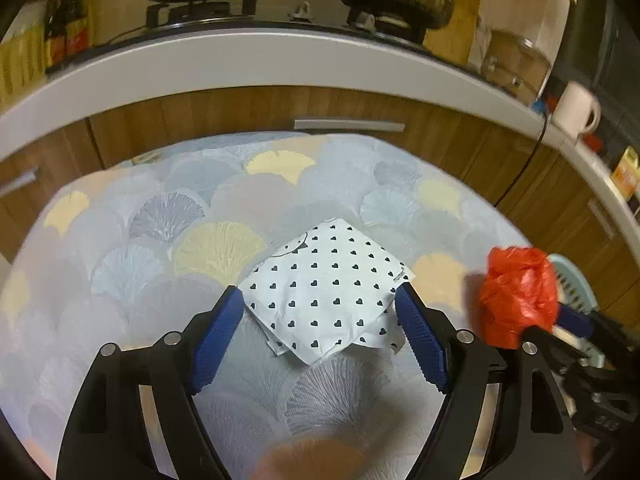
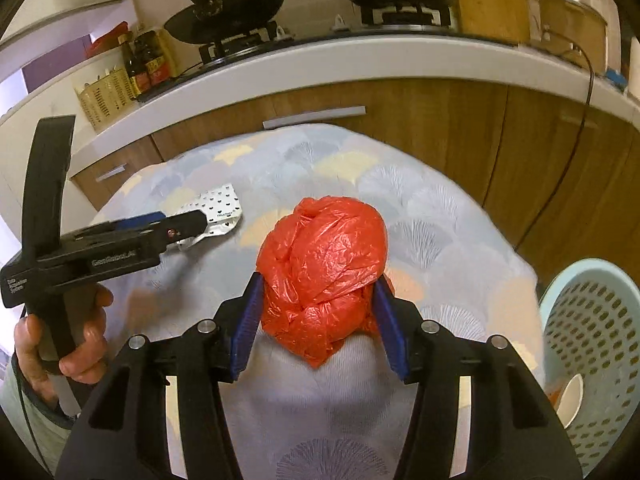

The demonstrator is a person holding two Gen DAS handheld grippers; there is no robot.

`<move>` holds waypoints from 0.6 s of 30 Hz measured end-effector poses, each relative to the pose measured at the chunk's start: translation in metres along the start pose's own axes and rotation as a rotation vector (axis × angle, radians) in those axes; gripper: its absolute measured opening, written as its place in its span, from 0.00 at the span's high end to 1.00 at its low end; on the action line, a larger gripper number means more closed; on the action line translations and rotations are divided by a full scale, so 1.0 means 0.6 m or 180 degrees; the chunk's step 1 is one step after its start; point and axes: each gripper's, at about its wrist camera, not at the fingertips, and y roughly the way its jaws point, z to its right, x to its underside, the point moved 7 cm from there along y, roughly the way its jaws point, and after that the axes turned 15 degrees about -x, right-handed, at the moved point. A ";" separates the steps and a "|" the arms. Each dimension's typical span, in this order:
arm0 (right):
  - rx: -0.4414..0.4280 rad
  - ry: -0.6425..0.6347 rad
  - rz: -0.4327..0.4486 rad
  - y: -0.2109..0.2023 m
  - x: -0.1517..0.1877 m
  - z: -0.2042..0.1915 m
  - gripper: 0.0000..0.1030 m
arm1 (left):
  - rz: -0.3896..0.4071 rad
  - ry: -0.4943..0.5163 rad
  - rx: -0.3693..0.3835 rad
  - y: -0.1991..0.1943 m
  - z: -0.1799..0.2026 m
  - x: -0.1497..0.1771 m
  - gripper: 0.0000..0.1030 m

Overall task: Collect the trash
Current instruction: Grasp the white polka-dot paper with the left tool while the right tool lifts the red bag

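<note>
A white packet [image 1: 320,292] printed with black hearts lies flat on the fan-patterned tablecloth [image 1: 160,240]. My left gripper [image 1: 320,296] is open, one blue fingertip at each side of the packet and no visible squeeze on it. A crumpled red plastic bag [image 2: 320,272] sits between the blue pads of my right gripper [image 2: 318,282], which is shut on it and dents its sides. From the left wrist view the red bag [image 1: 516,296] is near the table's right edge. The right wrist view also shows the packet [image 2: 218,208] and the left gripper [image 2: 176,220] held by a hand [image 2: 80,344].
A pale blue perforated basket [image 2: 592,340] stands off the table's right edge with something white inside. Wooden cabinets and a white counter [image 1: 280,60] run behind the table. The counter carries a stove, a frying pan [image 2: 228,12], pots, bottles and a white mug [image 1: 576,108]. A black cable hangs down.
</note>
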 end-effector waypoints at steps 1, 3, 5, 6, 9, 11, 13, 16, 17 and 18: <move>-0.0019 -0.0005 0.0029 -0.002 -0.002 0.000 0.51 | -0.0013 0.0045 -0.0044 0.003 0.003 0.001 0.26; -0.0029 0.0020 0.0004 0.001 0.000 0.004 0.51 | -0.0018 0.0111 -0.0116 0.006 0.008 0.003 0.26; -0.0062 0.0047 0.0012 0.002 -0.001 0.004 0.51 | -0.0020 0.0178 -0.0214 0.010 0.011 0.004 0.27; -0.0063 0.0049 0.0012 0.002 -0.001 0.004 0.51 | -0.0013 0.0216 -0.0271 0.011 0.013 0.005 0.27; -0.0052 0.0024 0.0017 0.002 0.001 0.003 0.51 | 0.0020 0.0287 -0.0327 0.010 0.019 0.006 0.36; -0.0010 -0.0019 0.0026 0.002 0.002 0.001 0.51 | 0.0056 0.0302 -0.0290 0.005 0.021 0.006 0.46; 0.0046 -0.0082 0.0030 0.003 0.001 -0.004 0.51 | 0.0091 0.0305 -0.0269 0.001 0.021 0.005 0.53; 0.0116 -0.0148 0.0051 0.002 0.002 -0.008 0.51 | 0.0144 0.0297 -0.0194 -0.008 0.023 0.006 0.65; 0.0125 -0.0147 0.0063 0.000 0.002 -0.008 0.51 | 0.0167 0.0286 -0.0168 -0.010 0.023 0.006 0.69; 0.0122 -0.0131 0.0075 -0.002 0.001 -0.006 0.51 | 0.0189 0.0271 -0.0136 -0.015 0.024 0.006 0.71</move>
